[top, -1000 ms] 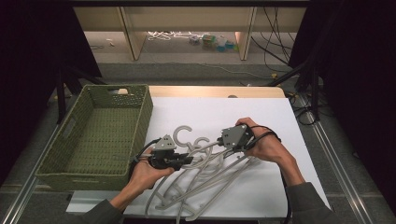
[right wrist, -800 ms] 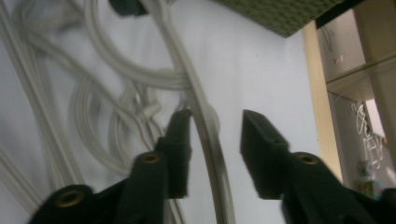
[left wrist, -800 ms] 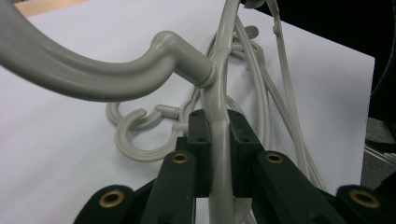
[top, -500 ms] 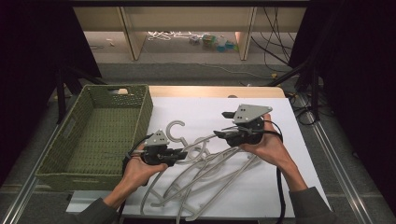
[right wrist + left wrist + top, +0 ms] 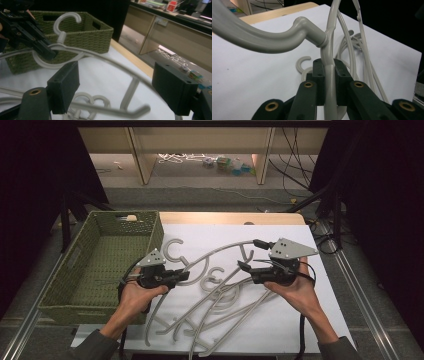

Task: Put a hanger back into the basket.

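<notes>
My left gripper (image 5: 185,276) is shut on a grey plastic hanger (image 5: 215,253) just below its hook, holding it above the white board. The left gripper view shows the jaws (image 5: 328,72) clamped on the hanger's neck (image 5: 329,50), with the hook curving off to the left. The hanger's arm arcs right toward my right gripper (image 5: 248,254), which stands open. In the right gripper view the arm (image 5: 105,58) passes between the wide-apart pads of that gripper (image 5: 117,85) without touching them. Farther off is the left gripper (image 5: 48,53).
Several more grey hangers (image 5: 225,305) lie tangled on the white board (image 5: 300,320) below both grippers. A green woven basket (image 5: 75,312) stands at the left, close to the left hand. The table's wooden edge (image 5: 225,217) runs along the back.
The left gripper has drawn its hanger up and left out of the pile. The right gripper has moved right, and its jaws now stand apart around the hanger's arm.
</notes>
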`<state>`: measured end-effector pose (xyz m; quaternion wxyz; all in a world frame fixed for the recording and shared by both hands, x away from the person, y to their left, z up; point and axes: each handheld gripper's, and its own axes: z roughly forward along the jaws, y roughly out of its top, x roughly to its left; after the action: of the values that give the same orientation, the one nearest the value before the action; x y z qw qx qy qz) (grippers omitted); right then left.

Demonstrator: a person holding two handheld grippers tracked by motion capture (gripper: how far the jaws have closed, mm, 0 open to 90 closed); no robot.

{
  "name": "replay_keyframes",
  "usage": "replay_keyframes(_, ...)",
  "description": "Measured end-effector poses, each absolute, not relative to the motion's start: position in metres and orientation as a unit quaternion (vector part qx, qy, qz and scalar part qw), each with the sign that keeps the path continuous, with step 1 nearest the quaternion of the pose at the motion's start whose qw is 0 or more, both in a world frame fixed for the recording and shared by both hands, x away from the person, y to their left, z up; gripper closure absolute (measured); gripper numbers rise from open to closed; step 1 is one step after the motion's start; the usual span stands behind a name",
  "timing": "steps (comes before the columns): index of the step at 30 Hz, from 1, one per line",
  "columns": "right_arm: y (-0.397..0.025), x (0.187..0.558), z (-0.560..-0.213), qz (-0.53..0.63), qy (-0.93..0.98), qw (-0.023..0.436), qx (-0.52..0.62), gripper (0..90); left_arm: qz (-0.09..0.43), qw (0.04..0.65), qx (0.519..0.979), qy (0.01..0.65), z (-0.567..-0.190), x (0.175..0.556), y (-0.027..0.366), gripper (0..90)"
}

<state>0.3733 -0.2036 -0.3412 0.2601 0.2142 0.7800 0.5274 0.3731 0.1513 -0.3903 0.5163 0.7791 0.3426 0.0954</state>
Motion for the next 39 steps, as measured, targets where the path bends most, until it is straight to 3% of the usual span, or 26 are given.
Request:
replay_keyframes(21, -0.219, 0.346, -0.382, 0.524, 0.773, 0.252, 0.254, 21.2, 0.099, 0.55, 0.748, 0.357, -0.339, 0.371, 0.19, 81.8)
replay_keyframes(31, -0.225, 0.34, -0.396, 0.531, 0.768, 0.245, 0.262, 19.7, 0.143, 0.546, 0.745, 0.354, -0.292, 0.365, 0.229, 81.7)
replay_keyframes(39, -0.222, 0.338, -0.401, 0.544, 0.755, 0.253, 0.264, 17.1, 0.183, 0.535, 0.733, 0.378, -0.28, 0.376, 0.265, 81.8)
